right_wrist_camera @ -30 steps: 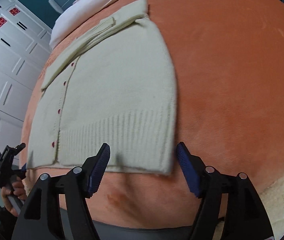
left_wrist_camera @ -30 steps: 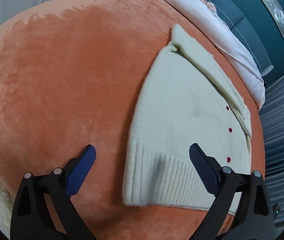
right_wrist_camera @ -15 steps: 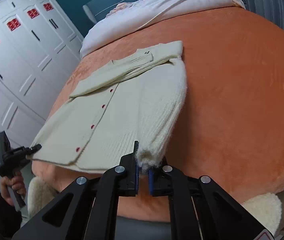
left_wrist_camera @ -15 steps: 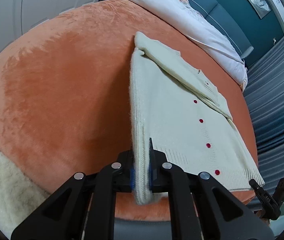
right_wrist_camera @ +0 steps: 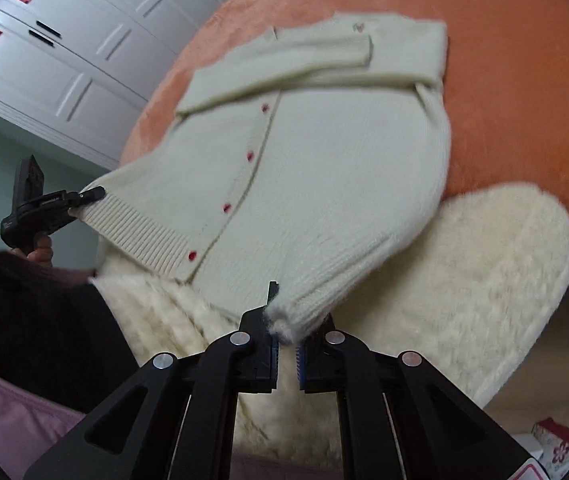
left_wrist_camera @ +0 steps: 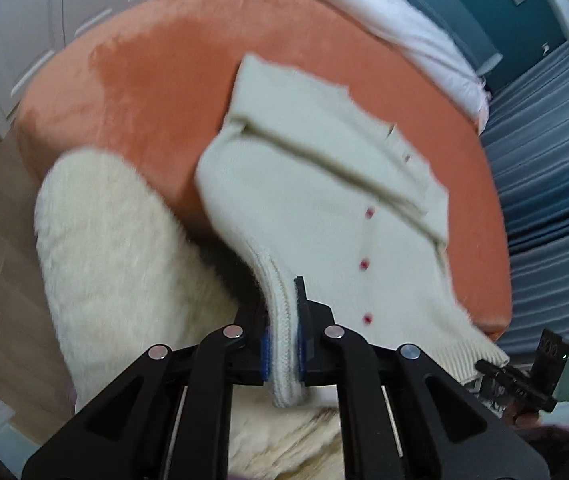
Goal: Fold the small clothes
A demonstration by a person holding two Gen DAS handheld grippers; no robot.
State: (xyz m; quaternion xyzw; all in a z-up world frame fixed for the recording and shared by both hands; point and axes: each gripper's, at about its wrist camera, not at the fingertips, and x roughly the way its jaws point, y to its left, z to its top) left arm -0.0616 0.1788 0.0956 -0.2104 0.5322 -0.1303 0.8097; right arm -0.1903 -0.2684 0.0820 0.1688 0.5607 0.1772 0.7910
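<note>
A cream knit cardigan (left_wrist_camera: pixel 324 200) with red buttons lies button-side up on the orange plush bed (left_wrist_camera: pixel 156 92), its sleeves folded across the chest. Its ribbed hem is raised off the bed and stretched between both grippers. My left gripper (left_wrist_camera: pixel 280 320) is shut on one hem corner. My right gripper (right_wrist_camera: pixel 288 332) is shut on the other corner of the cardigan (right_wrist_camera: pixel 324 184). Each wrist view also shows the other hand's gripper pinching its corner: the right gripper (left_wrist_camera: pixel 492 368) at the lower right, the left gripper (right_wrist_camera: pixel 92 194) at the far left. The pictures are motion-blurred.
A fluffy cream rug (left_wrist_camera: pixel 104 240) lies below the bed's near edge over wooden floor. White bedding (left_wrist_camera: pixel 404 28) sits at the bed's far side. White wardrobe doors (right_wrist_camera: pixel 64 60) stand to the left. A hand (right_wrist_camera: pixel 40 246) and a dark sleeve hold the left gripper.
Both grippers went from open over the hem to shut on its two corners. They then rose and drew back, lifting the hem off the bed past its near edge.
</note>
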